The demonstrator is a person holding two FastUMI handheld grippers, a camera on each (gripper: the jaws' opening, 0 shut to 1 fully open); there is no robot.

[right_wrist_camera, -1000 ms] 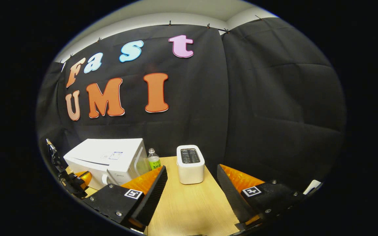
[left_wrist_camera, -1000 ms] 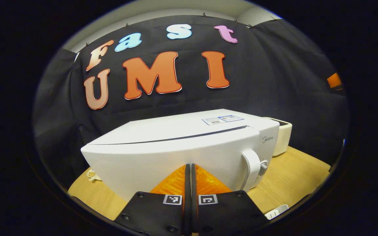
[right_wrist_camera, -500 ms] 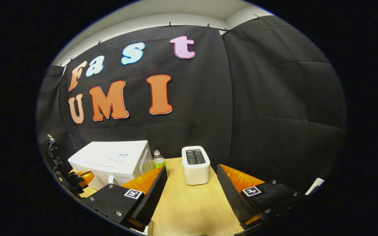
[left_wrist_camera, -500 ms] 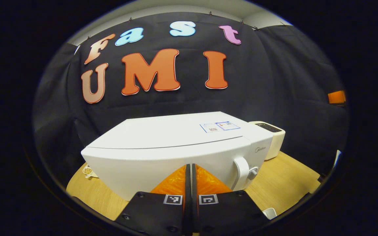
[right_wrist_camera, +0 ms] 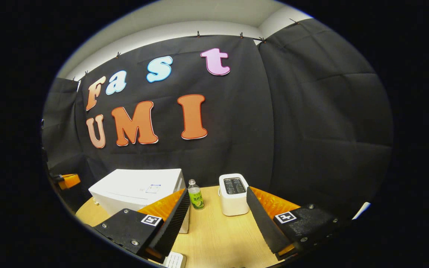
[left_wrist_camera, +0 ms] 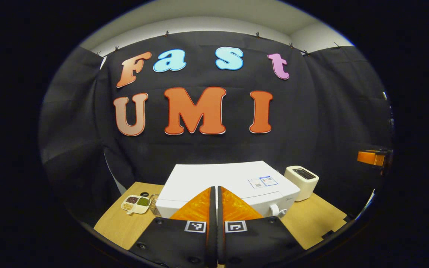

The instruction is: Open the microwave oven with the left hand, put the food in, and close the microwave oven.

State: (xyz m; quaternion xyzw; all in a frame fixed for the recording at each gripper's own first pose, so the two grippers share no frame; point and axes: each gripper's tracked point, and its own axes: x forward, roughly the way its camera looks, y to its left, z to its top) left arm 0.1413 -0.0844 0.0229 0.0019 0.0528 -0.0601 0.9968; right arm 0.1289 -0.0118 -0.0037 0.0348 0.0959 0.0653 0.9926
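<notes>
Microwave (left_wrist_camera: 214,180) just ahead of left gripper (left_wrist_camera: 215,193), fingers pressed together w/ nothing between; right gripper (right_wrist_camera: 217,203) spread wide.

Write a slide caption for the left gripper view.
Shut left gripper faces the closed white microwave oven, toaster beside it.

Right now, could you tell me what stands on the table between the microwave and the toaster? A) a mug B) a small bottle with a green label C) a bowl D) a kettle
B: in the right gripper view a small bottle with a green label stands upright between the microwave and the toaster.
</notes>
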